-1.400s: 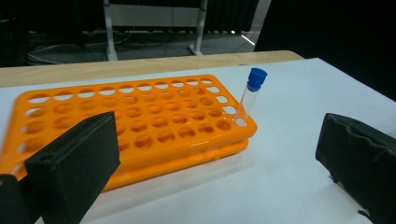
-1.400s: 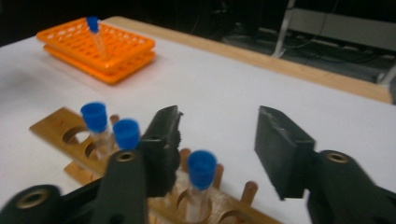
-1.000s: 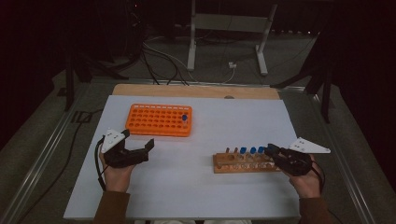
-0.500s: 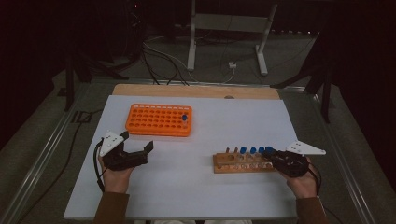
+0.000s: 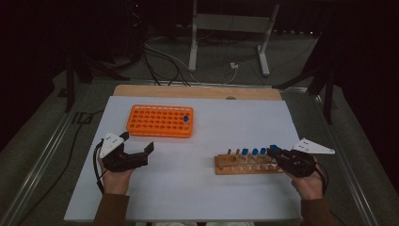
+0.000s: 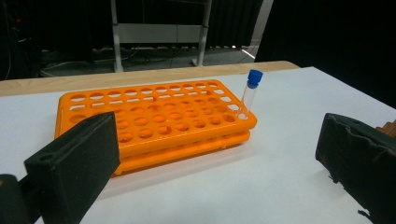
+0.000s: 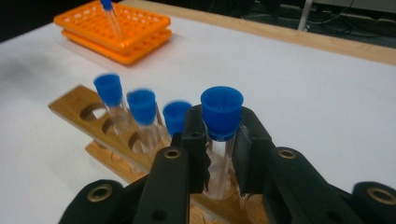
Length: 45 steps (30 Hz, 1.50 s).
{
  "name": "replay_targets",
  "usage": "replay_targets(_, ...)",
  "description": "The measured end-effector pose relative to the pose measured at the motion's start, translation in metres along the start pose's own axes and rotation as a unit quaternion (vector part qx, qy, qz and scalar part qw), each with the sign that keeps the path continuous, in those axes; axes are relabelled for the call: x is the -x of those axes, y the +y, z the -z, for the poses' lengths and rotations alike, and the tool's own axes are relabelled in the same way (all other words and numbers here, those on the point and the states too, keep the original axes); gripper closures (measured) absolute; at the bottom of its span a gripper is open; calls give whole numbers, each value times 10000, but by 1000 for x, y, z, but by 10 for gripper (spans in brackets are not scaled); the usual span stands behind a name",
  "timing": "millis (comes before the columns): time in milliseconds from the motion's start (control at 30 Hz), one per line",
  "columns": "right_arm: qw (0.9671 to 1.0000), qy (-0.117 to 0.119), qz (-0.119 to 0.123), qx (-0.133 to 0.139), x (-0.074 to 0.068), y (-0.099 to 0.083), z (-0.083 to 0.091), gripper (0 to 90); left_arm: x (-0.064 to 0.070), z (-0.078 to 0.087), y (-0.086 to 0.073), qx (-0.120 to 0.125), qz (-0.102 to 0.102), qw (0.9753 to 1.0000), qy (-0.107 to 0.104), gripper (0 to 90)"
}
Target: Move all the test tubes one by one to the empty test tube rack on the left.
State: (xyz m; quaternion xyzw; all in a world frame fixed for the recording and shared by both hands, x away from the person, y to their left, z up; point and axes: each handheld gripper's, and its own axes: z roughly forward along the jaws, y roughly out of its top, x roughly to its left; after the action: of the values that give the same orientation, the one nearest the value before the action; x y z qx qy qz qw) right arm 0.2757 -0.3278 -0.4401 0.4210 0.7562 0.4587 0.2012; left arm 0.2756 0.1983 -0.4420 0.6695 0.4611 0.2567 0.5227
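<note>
The job looks like moving blue-capped test tubes from the wooden rack (image 5: 247,164) to the orange rack (image 5: 160,121). One tube (image 6: 249,95) already stands in a corner hole of the orange rack, leaning a little. Four tubes are still at the wooden rack, so most of the work is left.

The right gripper (image 7: 219,140) is closed around the end tube (image 7: 220,122), just under its blue cap. The bottom of that tube seems to sit in its hole, but the jaws hide it, so I cannot be sure it has not been lifted a bit. Three more tubes (image 7: 142,116) stand beside it in the wooden rack.

The left gripper (image 5: 141,153) waits wide open and holds nothing. It rests low over the white table (image 5: 235,117), just in front of the orange rack and well apart from the wooden one.

A second ago the right gripper reached farther over the wooden rack. Now it has slid back toward the rack's right end, where it grips the last tube. The left gripper has hardly moved, and the racks stand where they did.
</note>
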Motion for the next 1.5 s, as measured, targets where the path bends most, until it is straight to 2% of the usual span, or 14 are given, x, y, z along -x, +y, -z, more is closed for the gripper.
replay_targets(333,9998,-112,-95,136,3,25,15,774,5,-4,1,-63,-33,9999,-101,8)
replay_targets(567,9997,-118,-161,102,4,37,16,774,5,-4,6,127,-64,9998,-168,8)
replay_targets(633,9997,-96,-147,164,4,42,17,774,5,-5,8,122,-62,9997,-191,8)
replay_targets(733,9996,-141,-104,206,3,50,17,774,8,-6,12,175,-143,9994,-261,8)
replay_targets(833,9995,-175,-32,261,2,59,15,774,15,-9,16,220,-320,9986,-363,8)
replay_targets(967,9991,-215,-20,359,-1,71,8,774,22,-13,22,272,-346,9979,-479,8)
replay_targets(1100,9987,-106,12,495,-8,81,-1,773,28,-16,27,232,-289,9975,-607,8)
replay_targets(1167,9985,63,21,550,-13,86,-6,773,31,-18,30,212,-340,9970,-664,8)
replay_targets(1500,9971,357,319,599,-49,108,-29,773,50,-29,37,204,-479,9950,-851,9)
